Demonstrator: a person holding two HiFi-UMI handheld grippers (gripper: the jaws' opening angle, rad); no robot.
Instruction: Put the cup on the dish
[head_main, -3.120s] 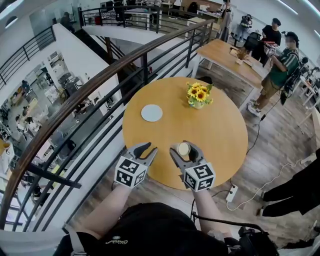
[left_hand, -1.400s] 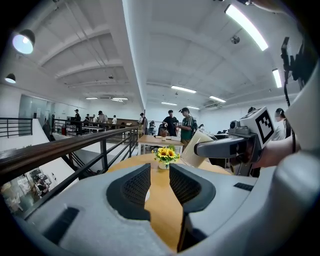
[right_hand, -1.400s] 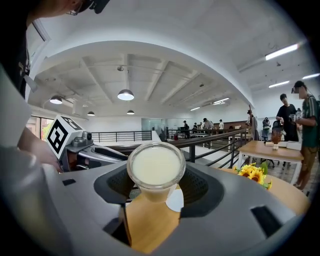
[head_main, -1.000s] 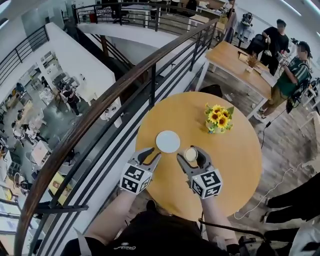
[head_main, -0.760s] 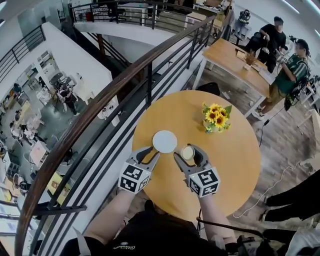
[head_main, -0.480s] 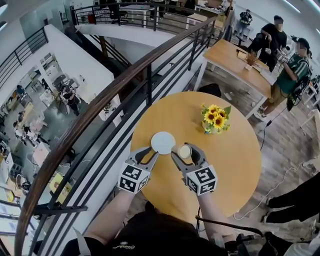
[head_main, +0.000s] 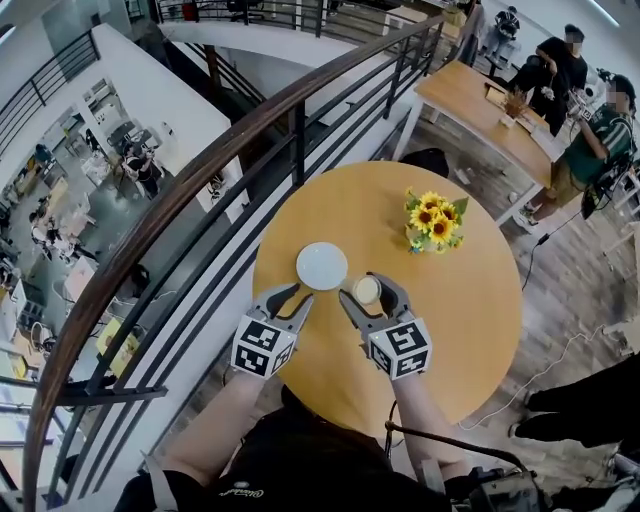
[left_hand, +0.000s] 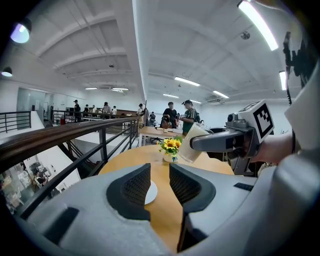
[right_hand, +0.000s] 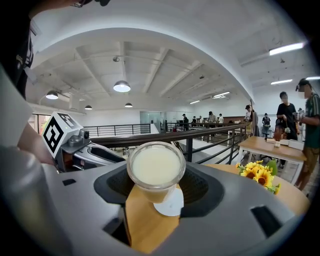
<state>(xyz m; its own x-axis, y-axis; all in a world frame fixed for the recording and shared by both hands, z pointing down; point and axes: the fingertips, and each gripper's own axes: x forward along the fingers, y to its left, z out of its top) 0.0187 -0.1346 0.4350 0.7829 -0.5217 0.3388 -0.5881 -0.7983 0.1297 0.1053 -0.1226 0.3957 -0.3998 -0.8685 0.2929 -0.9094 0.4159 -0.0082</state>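
A clear cup (head_main: 367, 290) of milky liquid hangs above the round wooden table (head_main: 450, 310), with my right gripper (head_main: 368, 291) shut on it. The white dish (head_main: 322, 266) lies flat on the table, just left of the cup and a little farther away. In the right gripper view the cup (right_hand: 156, 170) sits between the jaws and the dish (right_hand: 171, 204) shows below and beyond it. My left gripper (head_main: 298, 295) stands open and empty just before the dish. In the left gripper view the dish (left_hand: 150, 192) shows between the jaws, and the cup (left_hand: 192, 143) is tilted in the right gripper (left_hand: 220, 142).
A small vase of sunflowers (head_main: 432, 222) stands at the table's far right. A dark railing (head_main: 200, 190) runs along the table's left side, with a drop to a lower floor behind it. A second wooden table (head_main: 480, 100) and several people are at the back right.
Both grippers have gone from the table's near edge up to the dish, the right one carrying the cup. In the last second the cup has held its place beside the dish.
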